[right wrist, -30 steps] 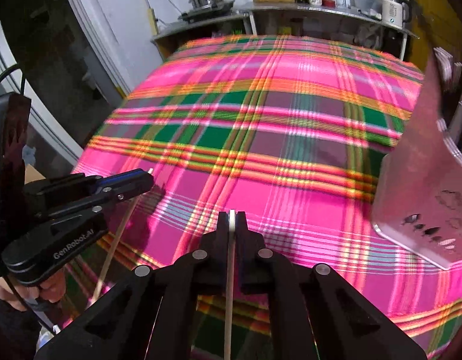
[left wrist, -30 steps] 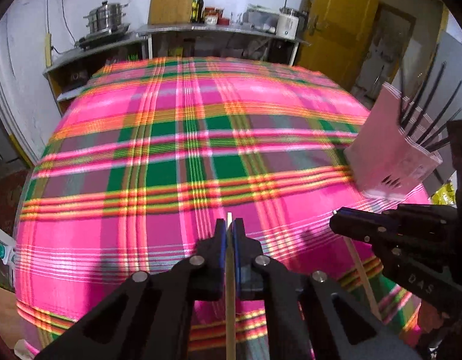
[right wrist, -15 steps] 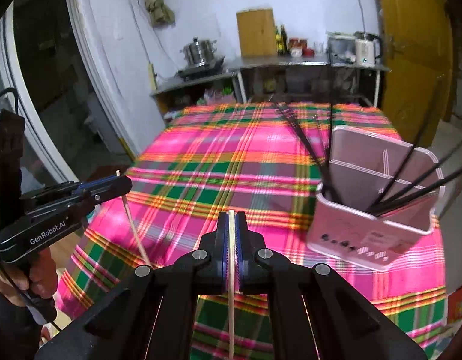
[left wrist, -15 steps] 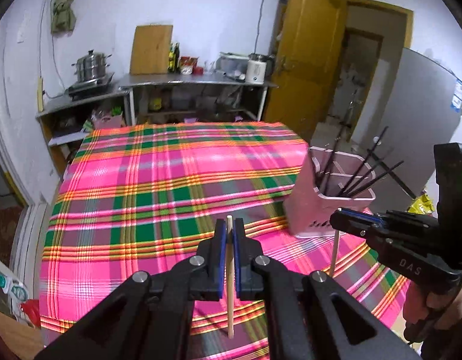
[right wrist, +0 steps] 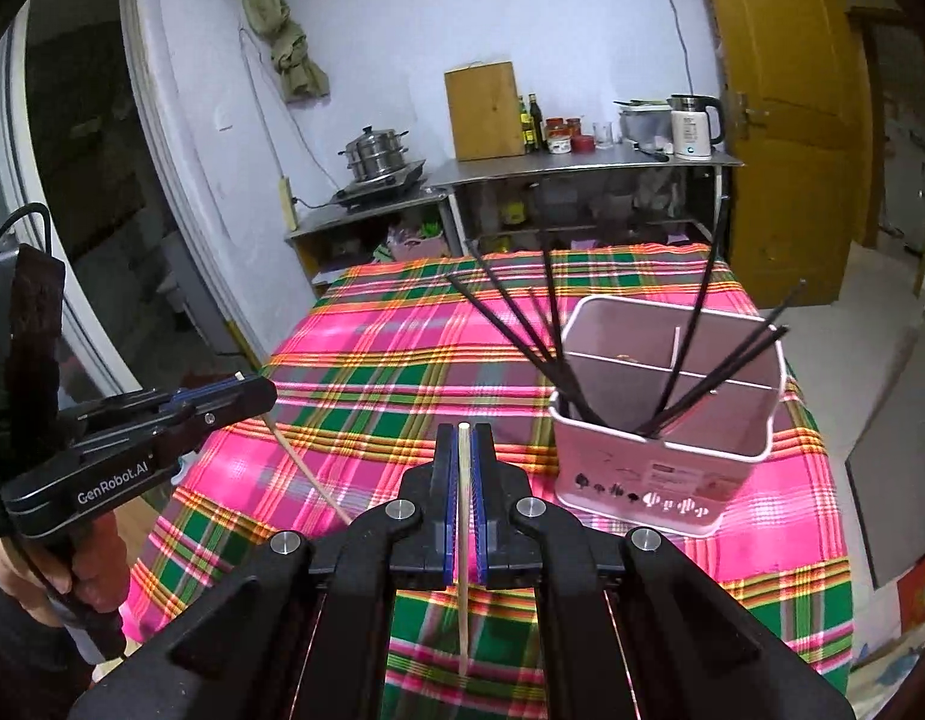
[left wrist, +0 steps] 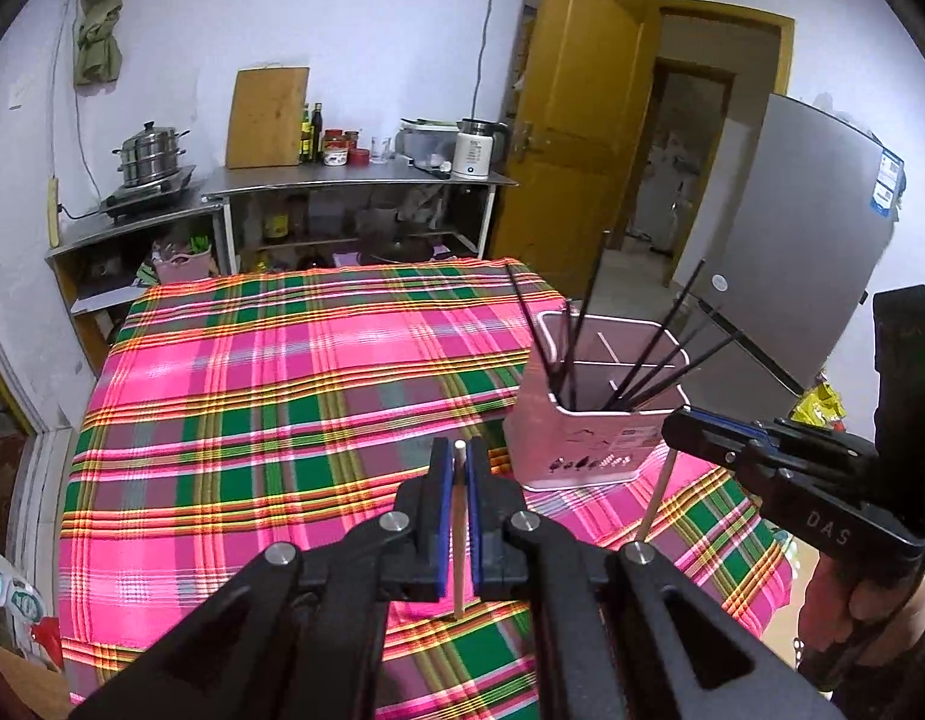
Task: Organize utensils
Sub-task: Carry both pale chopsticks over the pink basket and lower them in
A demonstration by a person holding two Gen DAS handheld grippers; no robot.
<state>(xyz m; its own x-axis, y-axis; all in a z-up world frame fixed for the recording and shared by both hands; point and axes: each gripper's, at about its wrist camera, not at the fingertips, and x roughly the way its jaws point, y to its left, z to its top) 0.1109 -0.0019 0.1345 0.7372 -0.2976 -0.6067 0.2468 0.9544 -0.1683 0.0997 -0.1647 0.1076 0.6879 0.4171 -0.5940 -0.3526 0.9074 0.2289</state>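
Chopsticks aloft, carry step toward pink holder.
Left gripper (left wrist: 456, 516) pinches one pale chopstick (left wrist: 458, 546); right gripper (right wrist: 462, 504) pinches another (right wrist: 463, 570). Holder (right wrist: 666, 438) stands at tablecloth's (left wrist: 282, 396) near right, black chopsticks (right wrist: 522, 318) inside. Next, probably: tip points down over a compartment.

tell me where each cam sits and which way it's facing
Left wrist: on the left gripper, angled down over the plaid tablecloth; its jaws clamp a wooden chopstick; right gripper and hand at right.
Right wrist: on the right gripper, same way, clamping its own chopstick; left gripper and hand at left.
Shared: pink utensil holder with black chopsticks, counter behind.
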